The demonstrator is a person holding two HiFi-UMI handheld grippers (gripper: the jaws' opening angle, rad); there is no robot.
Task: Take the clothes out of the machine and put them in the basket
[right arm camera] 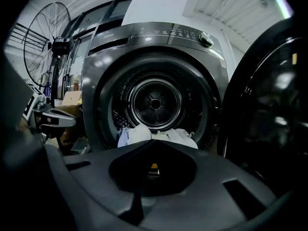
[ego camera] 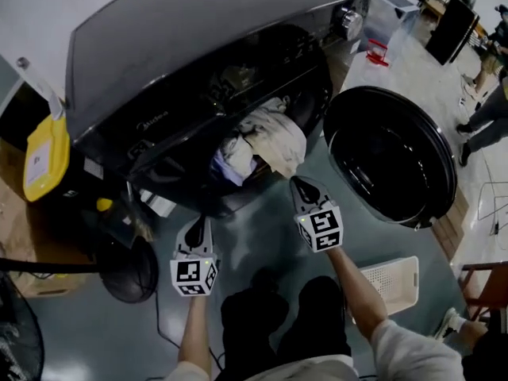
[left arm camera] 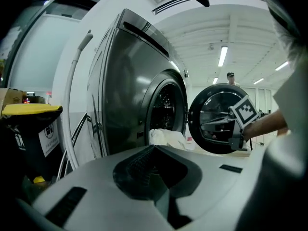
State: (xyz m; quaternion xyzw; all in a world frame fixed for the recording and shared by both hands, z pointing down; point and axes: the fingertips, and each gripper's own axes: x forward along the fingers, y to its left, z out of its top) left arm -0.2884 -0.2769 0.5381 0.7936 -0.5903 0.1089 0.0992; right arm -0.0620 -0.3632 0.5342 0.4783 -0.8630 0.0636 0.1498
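**A:** The machine (ego camera: 198, 38) fills the upper centre of the head view, and its round door (ego camera: 389, 159) hangs wide open at the right.

**B:** Where are the clothes?

**A:** The clothes (ego camera: 268, 140) sit right in the drum mouth. It's a pale bundle, white and cream with a bit of light blue on its left, and one fold droops over the lip of the opening. The right gripper view looks straight into the drum, and the same heap lies along the bottom of the ring.

**B:** And the basket?

**A:** The basket (ego camera: 394, 279) is at lower right, white and perforated. It's on the floor under the open door, half hidden behind the person's right forearm.

**B:** What about the tools?

**A:** The left gripper (ego camera: 198, 222) is at lower centre-left with its jaws pressed together and nothing between them. It's aimed at the dark front panel, below and left of the opening. The right gripper (ego camera: 300, 182) is pinched closed too and carries nothing. Its tip sits close under that drooping fold, but from here I can't say whether it touches.

**B:** Anything off to the side?

**A:** There's a bin with a yellow lid (ego camera: 46, 155) at the left edge beside the machine. A wire-caged fan (right arm camera: 45, 40) shows at the upper left of the right gripper view.
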